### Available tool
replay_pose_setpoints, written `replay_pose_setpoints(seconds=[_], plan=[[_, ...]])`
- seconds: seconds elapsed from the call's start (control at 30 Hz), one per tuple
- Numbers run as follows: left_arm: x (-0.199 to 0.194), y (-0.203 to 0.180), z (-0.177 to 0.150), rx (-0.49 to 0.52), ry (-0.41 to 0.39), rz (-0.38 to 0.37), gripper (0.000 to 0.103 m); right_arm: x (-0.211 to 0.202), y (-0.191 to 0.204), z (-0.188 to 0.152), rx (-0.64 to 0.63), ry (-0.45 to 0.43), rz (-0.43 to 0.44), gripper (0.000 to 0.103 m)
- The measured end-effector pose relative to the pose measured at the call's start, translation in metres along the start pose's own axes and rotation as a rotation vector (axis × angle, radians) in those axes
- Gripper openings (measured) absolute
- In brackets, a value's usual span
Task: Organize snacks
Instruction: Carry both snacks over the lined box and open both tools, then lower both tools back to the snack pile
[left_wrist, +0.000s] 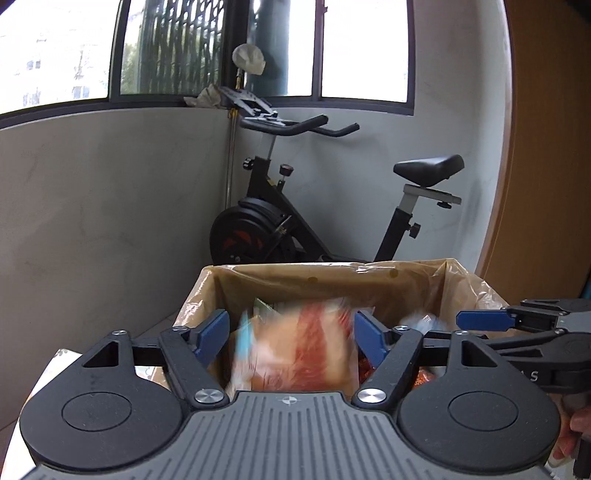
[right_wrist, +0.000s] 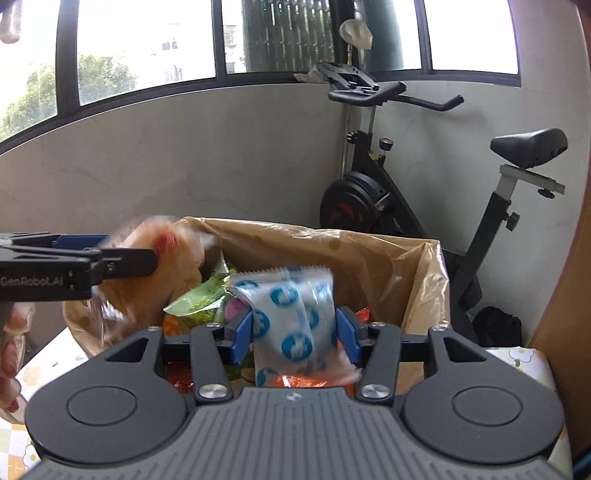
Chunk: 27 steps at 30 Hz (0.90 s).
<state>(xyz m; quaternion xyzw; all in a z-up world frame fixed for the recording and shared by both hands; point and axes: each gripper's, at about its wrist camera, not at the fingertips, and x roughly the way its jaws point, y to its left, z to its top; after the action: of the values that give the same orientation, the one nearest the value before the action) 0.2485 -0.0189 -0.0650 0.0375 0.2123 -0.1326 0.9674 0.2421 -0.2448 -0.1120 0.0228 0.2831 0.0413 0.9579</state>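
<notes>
Dropping: both hand-held grippers hang over the lined box, and I'd judge the snacks are being let go into it.
Left hand-held gripper: jaws apart, with a blurred orange packet between the blue pads; it looks to be falling free rather than pinched, though the blur keeps me from being sure.
Right hand-held gripper: a clear packet with blue dots stands upright between its pads; whether they press on it or have just let it go, I cannot tell.
Why over the box: it already holds a green packet and orange wrappers, so it seems to be the collecting place.
Box: cardboard, lined with a thin brownish plastic bag folded over its rim.
Desk: covered in a pale flowered cloth, showing at both sides of the box.
Room: grey walls meeting in a corner under dark-framed windows, an exercise bike just behind the box, a wooden panel to the right.
</notes>
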Motion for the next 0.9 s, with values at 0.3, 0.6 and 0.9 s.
replay_pose_setpoints(seconds=[0.3,0.6,0.9], plan=[[-0.026,0.002,-0.001,-0.019,-0.031,0.034,0.095,-0.034,-0.009,-0.005,0.068,-0.068,0.011,0.089],[-0.061,0.002,-0.016,-0.021,-0.053,0.075,0.099,-0.084,-0.003,-0.027,0.102,-0.193,-0.018,0.103],[-0.082,0.011,-0.071,-0.101,-0.075,0.045,0.099,-0.117,-0.012,-0.077,0.201,-0.254,-0.023,0.103]])
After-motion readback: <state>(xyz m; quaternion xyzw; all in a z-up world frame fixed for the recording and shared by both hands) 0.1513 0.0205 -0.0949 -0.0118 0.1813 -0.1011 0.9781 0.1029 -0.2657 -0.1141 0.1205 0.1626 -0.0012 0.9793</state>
